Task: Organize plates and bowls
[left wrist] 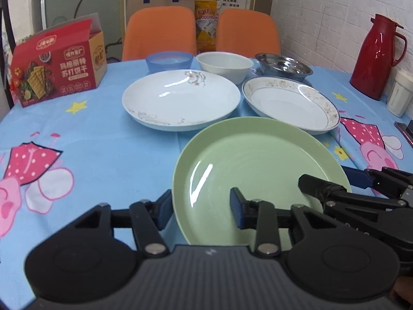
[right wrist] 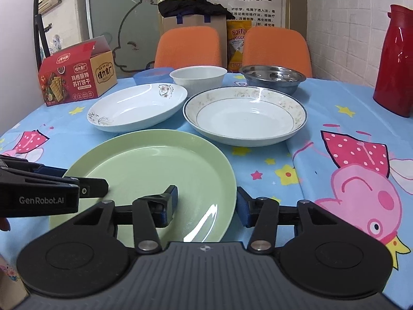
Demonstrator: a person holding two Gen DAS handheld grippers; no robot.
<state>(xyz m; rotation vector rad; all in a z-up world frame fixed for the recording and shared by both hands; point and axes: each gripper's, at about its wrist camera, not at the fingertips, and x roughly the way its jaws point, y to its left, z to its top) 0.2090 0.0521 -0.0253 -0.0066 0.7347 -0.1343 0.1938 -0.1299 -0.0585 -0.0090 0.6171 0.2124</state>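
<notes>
A green plate [left wrist: 247, 165] [right wrist: 155, 170] lies nearest on the blue tablecloth. Behind it are a white floral plate [left wrist: 180, 100] [right wrist: 136, 108] and a gold-rimmed white plate [left wrist: 291, 103] [right wrist: 245, 116]. Further back stand a blue bowl [left wrist: 169, 62] [right wrist: 147, 76], a white bowl [left wrist: 224, 66] [right wrist: 198, 77] and a steel bowl [left wrist: 284, 66] [right wrist: 272, 75]. My left gripper [left wrist: 201, 206] is open, straddling the green plate's left rim. My right gripper [right wrist: 206, 204] is open, straddling its right rim.
A red cracker box [left wrist: 56, 64] [right wrist: 74, 77] stands at the back left. A red thermos [left wrist: 376, 56] [right wrist: 395, 64] and a white cup [left wrist: 400, 95] stand at the right by the wall. Two orange chairs [left wrist: 160, 31] are behind the table.
</notes>
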